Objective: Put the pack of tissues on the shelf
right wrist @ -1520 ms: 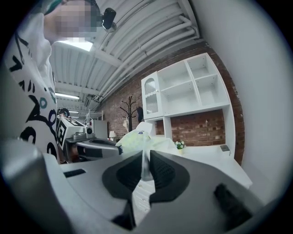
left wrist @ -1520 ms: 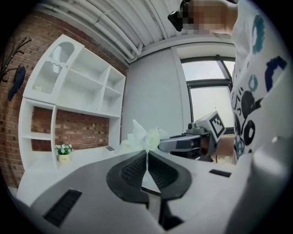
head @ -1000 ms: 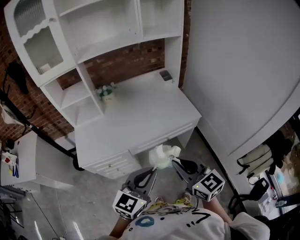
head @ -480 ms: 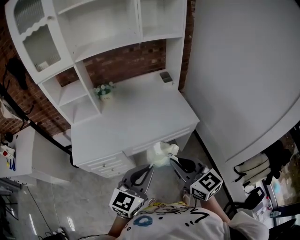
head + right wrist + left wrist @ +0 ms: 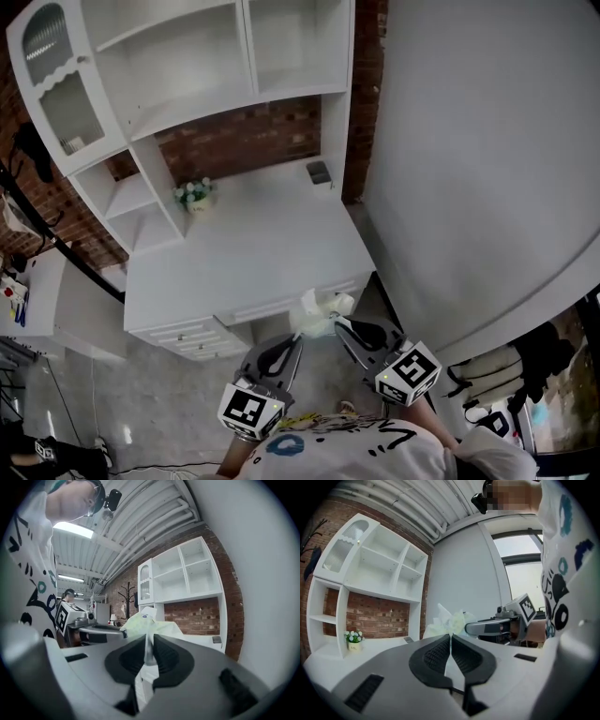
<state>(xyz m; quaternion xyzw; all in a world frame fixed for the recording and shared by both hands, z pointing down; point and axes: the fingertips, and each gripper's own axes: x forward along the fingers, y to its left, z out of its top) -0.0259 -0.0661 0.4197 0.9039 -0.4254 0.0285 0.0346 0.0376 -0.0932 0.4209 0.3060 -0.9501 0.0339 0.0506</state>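
The pack of tissues [image 5: 318, 314] is a pale, crinkly plastic bundle held in the air just in front of the white desk's front edge [image 5: 281, 298]. My left gripper [image 5: 299, 337] is shut on its near left edge, the wrapper pinched between the pads [image 5: 450, 638]. My right gripper [image 5: 337, 324] is shut on the pack's right side, with film caught between its jaws [image 5: 148, 645]. The pack [image 5: 449, 620] bulges beyond both jaw tips [image 5: 143, 620]. The white shelf unit [image 5: 187, 66] with open compartments stands on the back of the desk, well beyond the pack.
A small pot of flowers [image 5: 192, 195] sits at the desk's back left, a small dark box [image 5: 319, 172] at its back right. A large grey panel [image 5: 469, 159] rises right of the desk. Drawers [image 5: 187, 333] front the desk's left. Brick wall [image 5: 234, 131] lies behind.
The desk and shelves have drifted left and slightly up in the head view. Both grippers keep the same hold on the pack at the desk's front edge.
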